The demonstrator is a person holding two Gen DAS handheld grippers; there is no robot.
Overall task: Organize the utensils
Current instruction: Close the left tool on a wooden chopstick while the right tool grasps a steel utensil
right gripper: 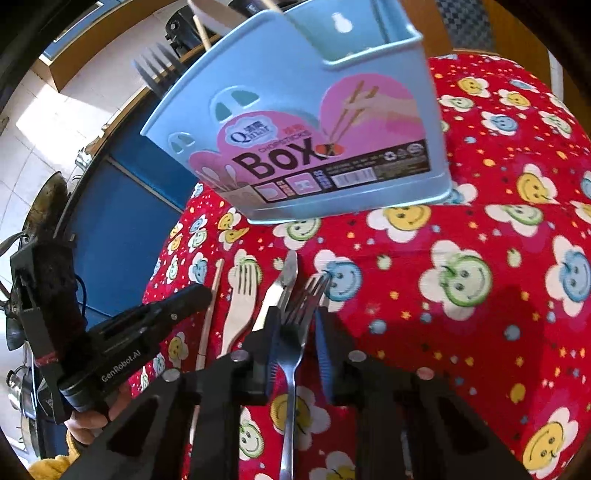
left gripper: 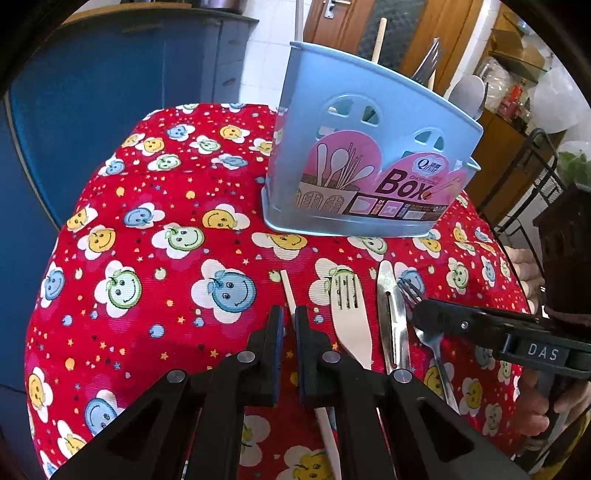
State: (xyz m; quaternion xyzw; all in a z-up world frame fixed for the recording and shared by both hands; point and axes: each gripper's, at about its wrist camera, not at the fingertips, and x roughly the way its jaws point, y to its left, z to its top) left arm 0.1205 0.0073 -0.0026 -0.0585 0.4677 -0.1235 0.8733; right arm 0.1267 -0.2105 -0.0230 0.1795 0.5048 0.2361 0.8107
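Observation:
A blue utensil box (left gripper: 369, 155) (right gripper: 295, 122) stands on the red smiley tablecloth (left gripper: 166, 240), with several utensils inside. In front of it lie a wooden chopstick (left gripper: 290, 295) (right gripper: 210, 306), a wooden fork (left gripper: 349, 314) (right gripper: 242, 295), a steel knife (left gripper: 391, 306) (right gripper: 284, 280) and a steel fork (left gripper: 430, 339) (right gripper: 295, 332). My left gripper (left gripper: 290, 321) is narrowly open with its fingers either side of the chopstick. My right gripper (right gripper: 295, 325) (left gripper: 417, 314) is open around the steel fork's neck, with a gap on the right side.
A blue cabinet (left gripper: 110, 92) stands behind the table on the left. A wooden door (left gripper: 369, 22) and cluttered shelves (left gripper: 517, 92) are behind the box. The tablecloth (right gripper: 480, 258) extends to the right of the utensils.

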